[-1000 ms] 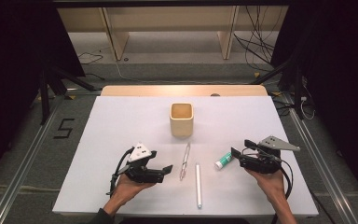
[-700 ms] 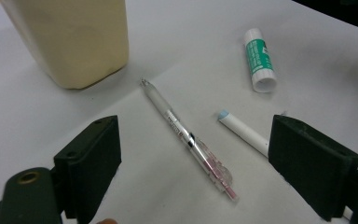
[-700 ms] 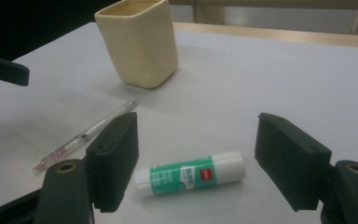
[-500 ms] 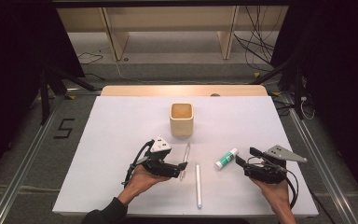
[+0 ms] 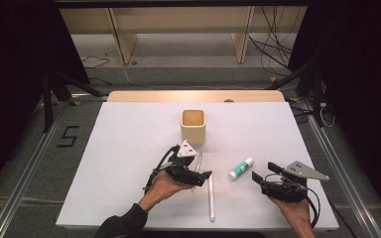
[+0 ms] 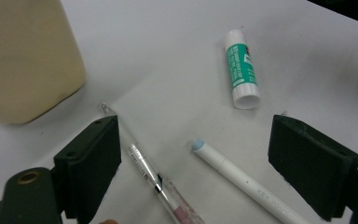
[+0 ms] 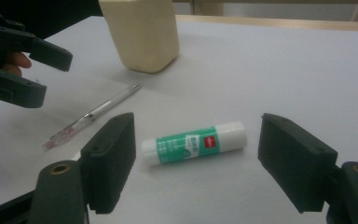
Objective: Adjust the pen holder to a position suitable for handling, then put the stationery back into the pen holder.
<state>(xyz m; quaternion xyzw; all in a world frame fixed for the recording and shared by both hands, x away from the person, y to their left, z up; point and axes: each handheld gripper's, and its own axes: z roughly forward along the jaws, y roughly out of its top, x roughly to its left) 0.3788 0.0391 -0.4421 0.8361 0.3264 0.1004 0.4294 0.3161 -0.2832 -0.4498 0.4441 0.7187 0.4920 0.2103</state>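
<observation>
A cream square cup stands mid-table. In front of it lie a clear pen, a white pen and a green-and-white glue stick. My left gripper is open, low over the two pens. In the left gripper view, the clear pen runs by the left jaw and the white pen lies between the jaws. My right gripper is open, just right of the glue stick. Its jaws have just been opening. The glue stick lies on the table ahead of the gap, untouched.
The white tabletop ends in a wooden strip at the far side. The cup and the left gripper show beyond the right gripper's jaws. The floor around is dark, with cables and stand legs.
My left gripper has moved right, from beside the clear pen to over both pens. The right gripper has drawn back a little from the glue stick, towards the near edge.
</observation>
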